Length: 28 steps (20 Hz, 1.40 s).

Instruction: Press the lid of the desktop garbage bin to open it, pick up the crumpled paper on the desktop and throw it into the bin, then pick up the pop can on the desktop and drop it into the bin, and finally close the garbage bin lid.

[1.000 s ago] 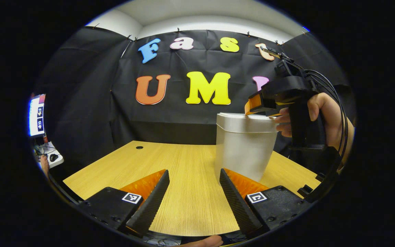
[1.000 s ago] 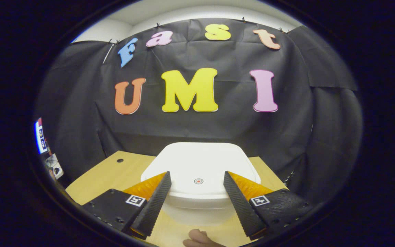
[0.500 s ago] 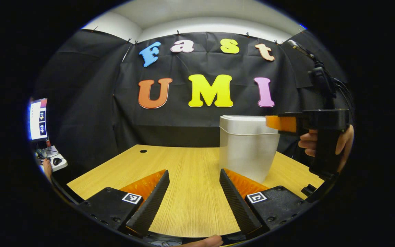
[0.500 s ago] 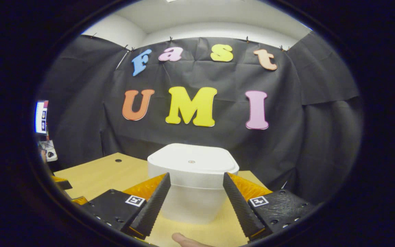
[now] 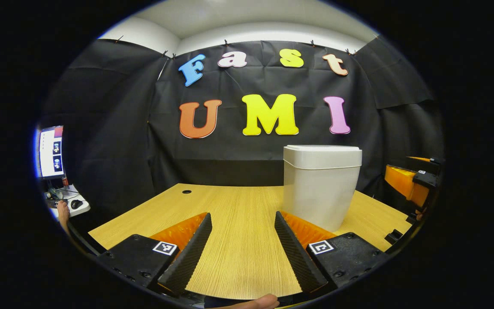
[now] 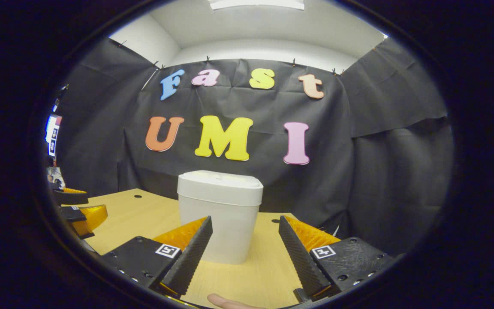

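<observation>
In the left gripper view, the left gripper (image 5: 240, 244) is hovering low over the wooden table (image 5: 238, 214), its jaws standing spread apart and grasping nothing. The inner faces of its fingers (image 5: 191, 253) are finely ribbed and wedge-shaped, and each finger's blocky matte base is carrying a small square marker. A fingertip of the person (image 5: 257, 302) is peeking in at the bottom edge. The tabletop is showing a pale, straight grain running away from the camera, with a small round cable hole (image 5: 186, 192) near its far left corner.

Beyond the right finger, the garbage bin (image 5: 320, 189) is standing upright on the table, a smooth white plastic tub with rounded corners tapering slightly toward its base. Its lid (image 5: 322, 151) is sitting flat and closed on top. At the right edge, part of the right gripper (image 5: 410, 182) is showing, well apart from the bin. Far left, a lit monitor (image 5: 52, 150) is glowing above a small side desk (image 5: 71, 204).

In the right gripper view, the right gripper (image 6: 245, 246) is likewise holding its ribbed jaws released and empty, with the bin (image 6: 219, 219) standing between and beyond them, slightly left of centre. From here the lid's gently domed top (image 6: 219, 180) is visible. The left gripper (image 6: 79, 210) is poking in at the left edge. Overhead, a ceiling light panel (image 6: 255, 4) is shining.
</observation>
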### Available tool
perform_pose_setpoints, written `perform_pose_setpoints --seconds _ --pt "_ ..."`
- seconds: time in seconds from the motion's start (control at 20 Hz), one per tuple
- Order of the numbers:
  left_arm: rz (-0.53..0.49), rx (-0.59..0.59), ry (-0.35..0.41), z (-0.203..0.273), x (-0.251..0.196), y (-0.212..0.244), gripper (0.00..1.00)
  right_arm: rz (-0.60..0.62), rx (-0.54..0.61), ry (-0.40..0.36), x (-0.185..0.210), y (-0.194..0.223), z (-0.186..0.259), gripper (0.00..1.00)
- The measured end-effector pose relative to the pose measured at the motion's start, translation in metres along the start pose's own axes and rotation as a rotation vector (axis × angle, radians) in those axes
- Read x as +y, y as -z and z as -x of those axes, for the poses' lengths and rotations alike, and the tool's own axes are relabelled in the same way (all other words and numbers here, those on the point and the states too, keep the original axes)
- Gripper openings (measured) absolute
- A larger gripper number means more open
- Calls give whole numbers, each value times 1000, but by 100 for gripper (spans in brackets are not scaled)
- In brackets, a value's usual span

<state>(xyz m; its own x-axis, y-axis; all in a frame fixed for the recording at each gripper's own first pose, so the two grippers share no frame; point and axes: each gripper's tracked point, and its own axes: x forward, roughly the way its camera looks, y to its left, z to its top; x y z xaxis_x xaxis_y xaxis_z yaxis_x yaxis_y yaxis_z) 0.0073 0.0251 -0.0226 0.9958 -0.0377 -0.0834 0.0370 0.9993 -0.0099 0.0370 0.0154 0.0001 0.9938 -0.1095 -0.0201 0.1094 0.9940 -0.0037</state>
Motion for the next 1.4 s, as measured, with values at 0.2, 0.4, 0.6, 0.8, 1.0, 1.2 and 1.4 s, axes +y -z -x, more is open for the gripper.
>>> perform_pose_setpoints --seconds 0.2,0.4,0.6,0.8,1.0,1.2,1.4 --pt "-22 -7 -13 2 -5 -1 95 -5 -41 15 -24 -2 12 97" --pt "-37 -11 -7 0 -21 4 95 52 -41 15 -30 14 22 95" --pt "-81 4 -8 -8 -34 17 95 135 -83 21 -27 17 20 98" --pt "-64 31 -4 -10 -42 26 97 172 -84 2 -22 24 18 98" --pt "-41 -9 -23 -7 -37 13 98 90 -57 16 -33 23 18 98" --pt "-23 -28 -21 -3 -36 6 98 31 -39 49 -47 24 15 95" --pt "-21 -23 -22 -3 -36 7 98 10 -37 66 -53 24 14 98"
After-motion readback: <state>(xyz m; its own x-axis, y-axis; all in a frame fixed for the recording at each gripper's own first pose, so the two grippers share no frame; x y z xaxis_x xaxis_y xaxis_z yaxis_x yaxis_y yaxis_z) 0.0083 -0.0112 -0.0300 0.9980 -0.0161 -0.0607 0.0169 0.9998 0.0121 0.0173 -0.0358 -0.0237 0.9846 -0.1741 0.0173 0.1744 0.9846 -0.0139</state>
